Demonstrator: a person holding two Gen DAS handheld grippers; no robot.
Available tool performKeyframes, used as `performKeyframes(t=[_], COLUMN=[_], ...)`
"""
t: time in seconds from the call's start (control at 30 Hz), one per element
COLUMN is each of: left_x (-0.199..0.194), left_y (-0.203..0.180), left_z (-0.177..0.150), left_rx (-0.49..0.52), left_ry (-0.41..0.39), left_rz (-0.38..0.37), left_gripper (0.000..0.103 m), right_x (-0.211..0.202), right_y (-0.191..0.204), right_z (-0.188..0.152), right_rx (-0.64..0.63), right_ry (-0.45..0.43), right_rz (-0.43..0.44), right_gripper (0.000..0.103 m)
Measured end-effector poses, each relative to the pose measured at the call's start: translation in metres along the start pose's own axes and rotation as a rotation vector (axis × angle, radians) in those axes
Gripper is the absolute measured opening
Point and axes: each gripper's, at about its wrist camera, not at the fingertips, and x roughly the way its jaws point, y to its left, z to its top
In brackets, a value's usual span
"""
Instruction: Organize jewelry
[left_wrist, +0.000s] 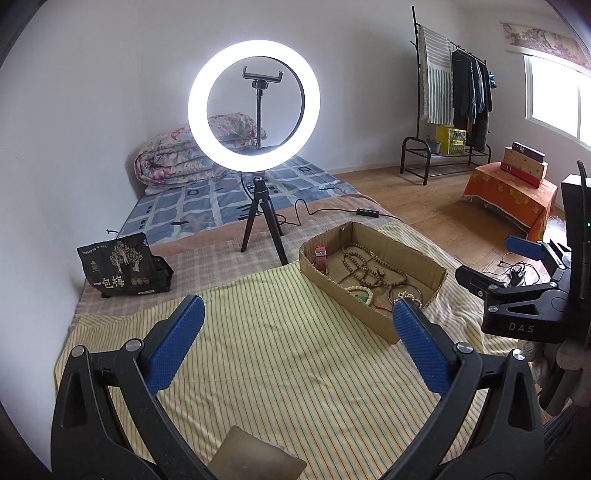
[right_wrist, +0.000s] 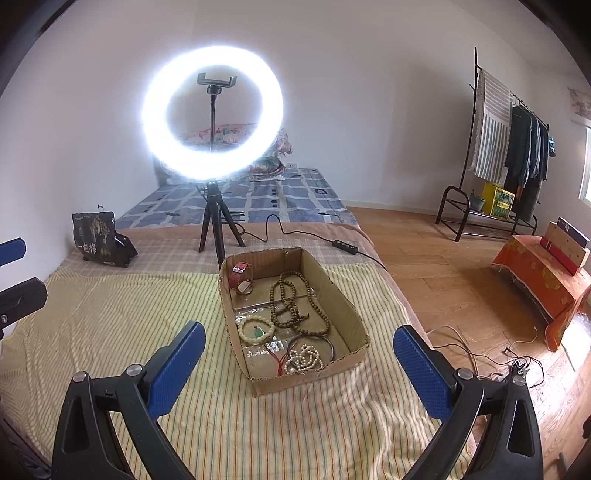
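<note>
Cardboard box (right_wrist: 343, 317) of jewelry, on the striped bed cover (right_wrist: 110, 314).
Your left tongs (left_wrist: 299, 317) and right tongs (right_wrist: 299, 341) both gape wide, empty; wooden beads (right_wrist: 295, 306), red watch (right_wrist: 241, 281), pale bracelets (right_wrist: 255, 328) lie inside.

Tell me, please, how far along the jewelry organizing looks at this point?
Done: the red watch, brown bead strand, pale bracelet and white beads all lie in the cardboard box. In hand: nothing; left gripper and right gripper are open and empty. Left: the pieces lie loosely, unsorted.
</note>
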Motion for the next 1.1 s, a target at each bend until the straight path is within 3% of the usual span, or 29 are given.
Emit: performKeyframes(t=[1.1], left_x=[0.0011], left_y=[0.0006], left_z=[0.0000], left_rx=[-0.008], left_ry=[0.000], left_rz=[-0.014], left_gripper=[0.103], right_x=[0.0011], right_y=[-0.0023], right_z=[0.0002], right_rx=[0.006], right_ry=[0.010], right_rz=[-0.003], right_gripper=[0.103])
